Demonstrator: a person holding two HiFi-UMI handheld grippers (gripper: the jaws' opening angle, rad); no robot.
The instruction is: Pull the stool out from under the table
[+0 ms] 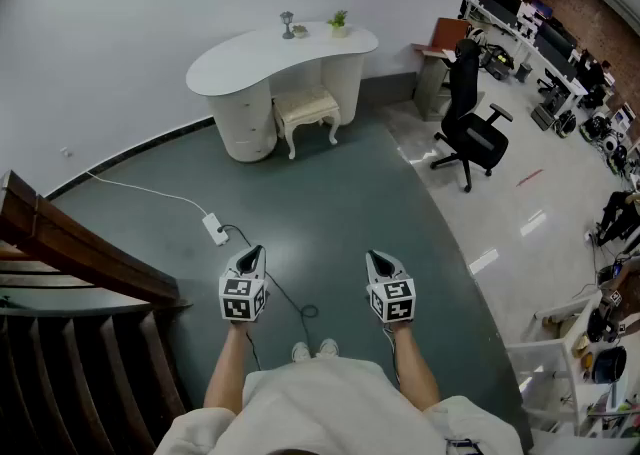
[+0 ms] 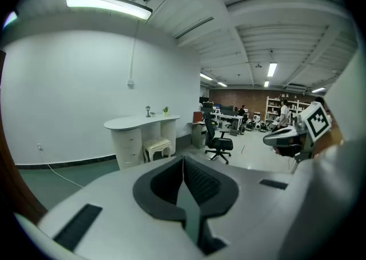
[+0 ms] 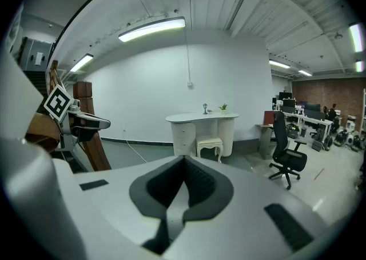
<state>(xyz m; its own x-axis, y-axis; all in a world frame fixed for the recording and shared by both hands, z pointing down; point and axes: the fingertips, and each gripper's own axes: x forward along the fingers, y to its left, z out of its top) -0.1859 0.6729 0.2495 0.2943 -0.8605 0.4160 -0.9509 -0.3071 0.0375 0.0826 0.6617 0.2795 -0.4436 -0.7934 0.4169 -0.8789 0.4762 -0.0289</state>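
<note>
We hold both grippers low in front of us, well apart from the white kidney-shaped table [image 1: 262, 55] that stands against the white wall. The left gripper [image 1: 254, 253] has its jaws clenched together, with nothing between them. The right gripper [image 1: 374, 257] likewise has its jaws pressed tight on nothing. The two point toward the table, side by side.

The small cream stool with a cushioned seat and curved legs [image 1: 308, 105] stands in the table's kneehole. It sits between the drawer pedestal at the table's left end and the rounded support at its right. Its rear part is beneath the tabletop, and its front legs stand out on the grey-green floor [image 1: 340, 203].

On the tabletop, near the right end, stands a small green potted plant [image 1: 339, 20]. A slim dark ornament on a stem [image 1: 287, 23] stands near it, toward the middle of the table.

Right of the table and near it, a black swivel office chair [image 1: 470, 128] stands on glossy pale flooring. Between us and the table, a white power strip [image 1: 215, 230] lies on the floor, with a white cable running from it toward the wall. Well to the left of the table, close by our left side, runs a brown wooden stair rail [image 1: 75, 243].
</note>
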